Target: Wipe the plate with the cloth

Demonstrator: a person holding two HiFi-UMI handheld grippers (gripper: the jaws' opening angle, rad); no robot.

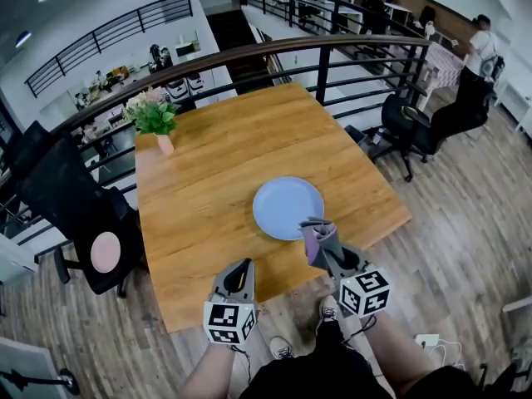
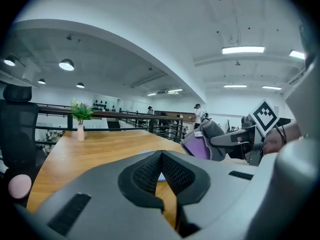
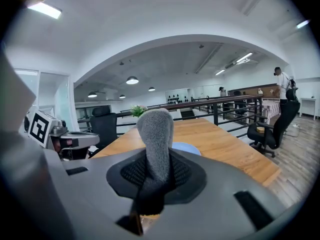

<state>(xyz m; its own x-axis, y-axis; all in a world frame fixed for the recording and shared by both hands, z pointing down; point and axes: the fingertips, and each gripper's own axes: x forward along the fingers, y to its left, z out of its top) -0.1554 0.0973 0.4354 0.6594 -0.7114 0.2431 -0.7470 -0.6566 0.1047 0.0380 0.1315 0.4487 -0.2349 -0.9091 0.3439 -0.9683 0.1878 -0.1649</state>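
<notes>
Wooden table (image 1: 208,189) on an office mezzanine, ringed by a black railing (image 1: 332,52): a person standing at its near edge holds a gripper in each hand. The right gripper (image 1: 326,248) is clamped on a grey and purple cloth (image 1: 316,238), whose folded end sticks up from between the jaws and fills the middle of the right gripper view (image 3: 156,139). A pale blue plate (image 1: 287,206) lies flat on the table directly ahead of that gripper's tip. From overhead the cloth overlaps the plate's near rim, but whether cloth and plate touch cannot be told.

The left gripper (image 1: 241,268) sits beside the right one, on its left and slightly farther back from the plate, over the near edge of the table. Its jaws are pressed together with nothing between them. The plate lies ahead of it and to its right, and only a sliver shows past the closed tips in the left gripper view (image 2: 161,176), where the cloth (image 2: 202,144) appears off to the right.

Far ahead of the left gripper, at the table's back left corner, stands a small plant (image 1: 156,116) in a pink vase. A black office chair (image 1: 75,206) stands well to the left of both grippers, and a person (image 1: 480,44) stands far off to the right.
</notes>
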